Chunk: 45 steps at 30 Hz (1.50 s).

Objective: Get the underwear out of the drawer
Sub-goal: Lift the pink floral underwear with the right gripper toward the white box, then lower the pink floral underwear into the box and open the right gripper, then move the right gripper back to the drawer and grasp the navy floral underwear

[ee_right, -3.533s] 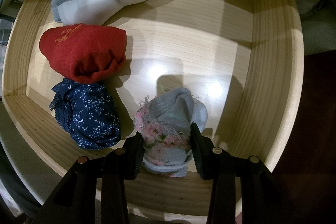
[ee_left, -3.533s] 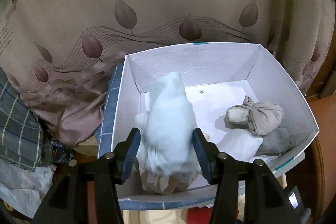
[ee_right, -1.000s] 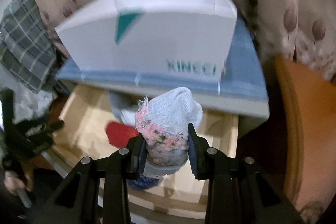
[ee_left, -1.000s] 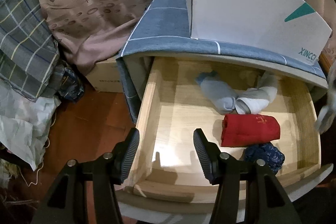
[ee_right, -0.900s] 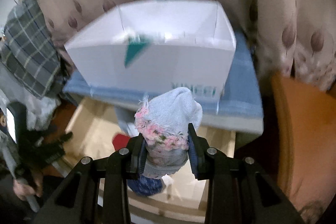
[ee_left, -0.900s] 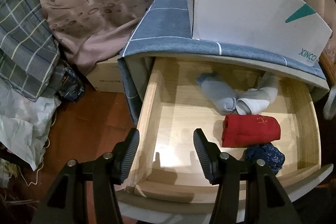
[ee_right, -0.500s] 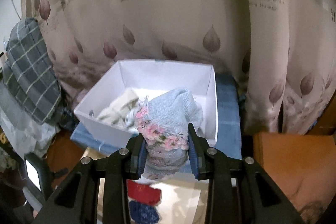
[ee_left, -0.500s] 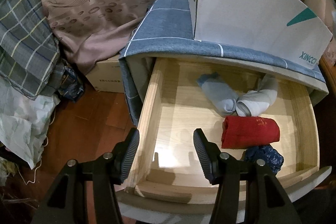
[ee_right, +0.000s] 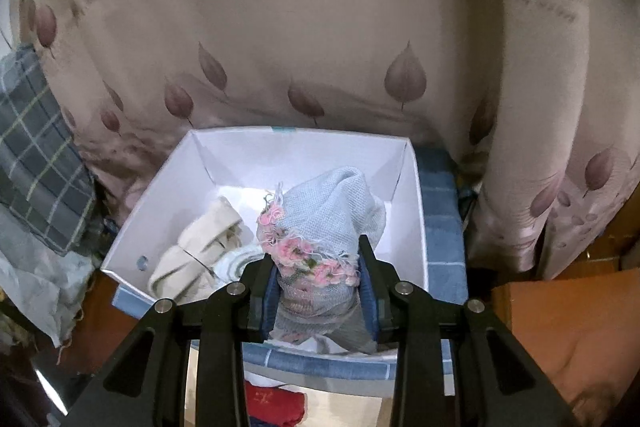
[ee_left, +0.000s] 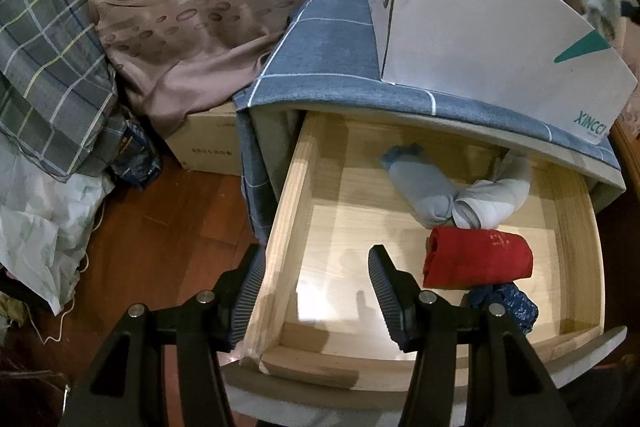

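Note:
My right gripper (ee_right: 319, 263) is shut on a rolled light-blue underwear with pink lace trim (ee_right: 326, 223), held over the white box (ee_right: 416, 227) that has cream and white rolls (ee_right: 200, 247) inside. In the left wrist view the wooden drawer (ee_left: 288, 211) stands pulled out, holding a light-blue roll (ee_left: 420, 187), a white roll (ee_left: 496, 197), a red roll (ee_left: 478, 259) and a dark-blue floral roll (ee_left: 504, 305). My left gripper (ee_left: 316, 281) hovers open and empty over the drawer's front left corner. The held underwear (ee_left: 596, 7) shows at that view's upper right edge.
The white box (ee_left: 480, 43) sits on the blue checked cloth (ee_left: 328, 39) covering the cabinet top. A leaf-patterned curtain (ee_right: 320, 39) hangs behind. A plaid cloth (ee_left: 44, 59), a cardboard box (ee_left: 208, 143) and a white bag (ee_left: 36, 227) crowd the wooden floor at the left.
My right gripper has risen from the drawer with the underwear and moved forward over the white box, whose inside now shows. The left gripper has stayed in place, open.

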Each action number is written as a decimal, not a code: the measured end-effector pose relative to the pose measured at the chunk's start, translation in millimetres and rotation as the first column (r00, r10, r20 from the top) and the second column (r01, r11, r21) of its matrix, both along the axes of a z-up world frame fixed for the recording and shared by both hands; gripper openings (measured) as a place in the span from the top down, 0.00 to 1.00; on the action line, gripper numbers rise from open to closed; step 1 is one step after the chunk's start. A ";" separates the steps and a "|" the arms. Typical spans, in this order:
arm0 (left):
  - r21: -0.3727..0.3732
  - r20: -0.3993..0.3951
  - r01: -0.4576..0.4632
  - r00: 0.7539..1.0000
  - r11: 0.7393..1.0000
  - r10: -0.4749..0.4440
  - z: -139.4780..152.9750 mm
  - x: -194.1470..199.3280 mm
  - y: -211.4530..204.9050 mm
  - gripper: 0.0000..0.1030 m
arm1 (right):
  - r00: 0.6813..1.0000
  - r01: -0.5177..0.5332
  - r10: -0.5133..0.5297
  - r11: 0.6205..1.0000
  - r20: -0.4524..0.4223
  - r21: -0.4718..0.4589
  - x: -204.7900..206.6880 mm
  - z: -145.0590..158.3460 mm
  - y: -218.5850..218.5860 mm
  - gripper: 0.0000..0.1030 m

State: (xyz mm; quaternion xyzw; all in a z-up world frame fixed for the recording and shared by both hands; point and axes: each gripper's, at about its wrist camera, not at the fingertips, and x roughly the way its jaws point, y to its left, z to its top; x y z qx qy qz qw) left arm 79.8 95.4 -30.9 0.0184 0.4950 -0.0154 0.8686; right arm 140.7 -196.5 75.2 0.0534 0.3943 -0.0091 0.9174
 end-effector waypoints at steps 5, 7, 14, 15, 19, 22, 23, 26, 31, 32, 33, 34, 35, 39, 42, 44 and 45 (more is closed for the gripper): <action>-0.002 -0.001 -0.002 1.000 1.000 0.002 -0.2 0.1 0.8 0.47 | 0.997 -0.005 0.005 1.000 -0.077 0.000 21.3 -29.4 6.1 0.69; -0.004 -0.004 -0.001 1.000 1.000 0.001 -0.6 0.5 0.9 0.47 | 0.994 -0.008 0.007 1.000 -0.109 -0.006 27.0 -39.6 9.2 0.69; -0.005 -0.003 -0.002 1.000 1.000 0.002 -0.3 0.3 1.5 0.47 | 0.984 -0.005 0.005 1.000 -0.177 0.003 38.8 -62.7 12.3 0.66; -0.005 -0.004 -0.002 1.000 1.000 0.002 -0.4 0.3 1.5 0.47 | 0.984 -0.004 0.004 1.000 -0.177 0.001 39.1 -63.3 12.2 0.65; -0.008 -0.011 0.000 1.000 1.000 0.000 -1.5 1.2 2.2 0.47 | 0.983 -0.006 0.006 1.000 -0.182 0.001 37.9 -61.0 13.7 0.59; -0.004 -0.016 0.000 1.000 1.000 0.000 -2.6 1.6 2.0 0.47 | 0.987 -0.008 0.006 1.000 -0.163 -0.013 35.0 -53.9 14.0 0.45; -0.002 -0.017 -0.001 1.000 1.000 0.001 -2.7 1.7 2.0 0.47 | 0.987 -0.007 0.005 1.000 -0.158 -0.009 33.9 -51.2 13.1 0.42; -0.001 -0.020 -0.002 1.000 1.000 0.002 -3.4 2.1 2.0 0.47 | 0.992 -0.010 0.010 1.000 -0.123 -0.002 24.6 -36.4 11.5 0.40; -0.001 -0.021 -0.001 1.000 1.000 0.001 -3.5 2.0 2.4 0.47 | 0.995 -0.036 0.037 0.999 -0.092 0.013 2.6 -14.5 11.1 0.37; 0.000 -0.021 -0.003 1.000 1.000 0.003 -3.5 2.0 2.4 0.47 | 0.995 -0.047 0.048 0.999 -0.089 0.013 -4.2 -10.5 11.9 0.36; 0.000 -0.021 -0.004 1.000 1.000 0.004 -3.6 1.9 2.6 0.47 | 0.994 -0.059 0.061 0.998 -0.088 0.016 -9.7 -7.7 13.9 0.35; -0.002 -0.021 -0.003 1.000 1.000 0.003 -3.6 1.8 2.5 0.47 | 0.994 -0.068 0.070 0.997 -0.087 0.019 -15.7 -5.6 14.6 0.35; -0.001 -0.021 -0.002 1.000 1.000 0.002 -3.5 2.1 2.4 0.47 | 0.993 -0.078 0.079 0.997 -0.089 0.016 -23.8 -3.9 15.8 0.34; 0.001 -0.026 0.000 1.000 1.000 0.000 -4.0 1.6 3.0 0.47 | 0.985 -0.129 0.129 0.992 -0.110 0.011 -52.6 -6.8 22.9 0.33; 0.003 -0.025 0.000 1.000 1.000 0.000 -4.8 0.2 3.9 0.47 | 0.975 -0.165 0.167 0.986 -0.148 0.027 -73.9 -20.9 29.6 0.33; 0.004 -0.027 0.002 1.000 1.000 -0.002 -5.9 0.1 4.4 0.47 | 0.963 -0.188 0.191 0.982 -0.190 0.035 -83.7 -38.0 36.1 0.33; 0.005 -0.028 0.002 1.000 1.000 -0.001 -6.0 -0.1 4.8 0.47 | 0.958 -0.195 0.197 0.980 -0.210 0.035 -88.5 -47.2 38.6 0.33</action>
